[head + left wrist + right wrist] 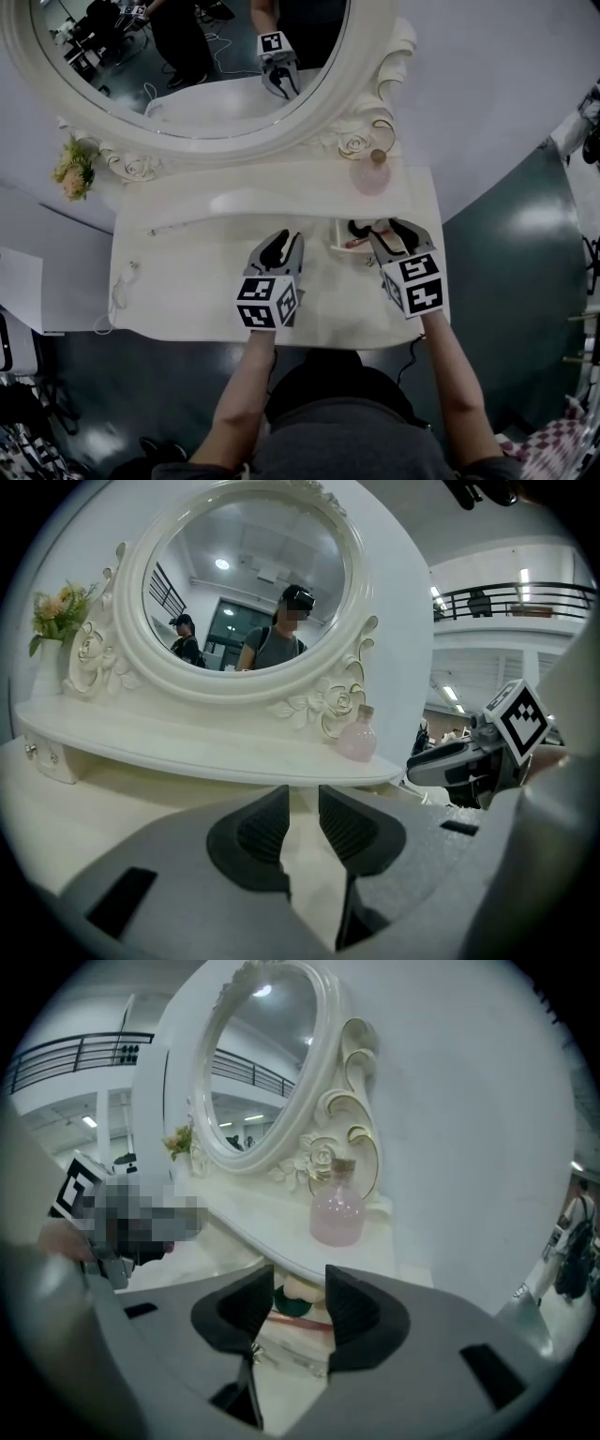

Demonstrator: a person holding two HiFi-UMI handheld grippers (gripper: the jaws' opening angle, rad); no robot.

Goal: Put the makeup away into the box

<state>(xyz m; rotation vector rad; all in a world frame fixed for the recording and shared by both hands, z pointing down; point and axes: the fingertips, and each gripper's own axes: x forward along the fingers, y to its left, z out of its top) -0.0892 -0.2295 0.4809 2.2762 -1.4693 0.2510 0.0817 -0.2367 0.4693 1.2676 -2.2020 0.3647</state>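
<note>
While the right gripper (381,231) hangs over it, the small clear plastic box (337,234) sits on the white table (187,281), at the right end just under the raised shelf (281,187). It's a low, open-topped, see-through tray.

Makeup in the box, 3 pcs visible:
- 1 slim pink stick (302,1322), lying flat across the tray
- 1 dark green round piece (287,1307), behind the stick
- 1 cream rounded piece (302,1288), touching the green one; can't tell if they're one item or two.

Seen from the right gripper view, the right gripper's (298,1283) jaws stand well apart w/ nothing pressed btw them; the makeup shows through the gap, beyond the tips.

Left gripper (289,240) is near the middle of the table, well apart from the box. In the left gripper view its (302,803) jaws show only a narrow gap, w/ bare table surface btw them & nothing held.

Farther out:
- 1 round pink glass bottle (371,174) w/ a gold cap, upright on the shelf's right end, above the box
- 1 oval white-framed mirror (187,56) w/ carved roses, behind the shelf
- 1 bunch of yellow & pink flowers (73,169) at the shelf's left end

Grippers: 2, each w/ a marker cube.
</note>
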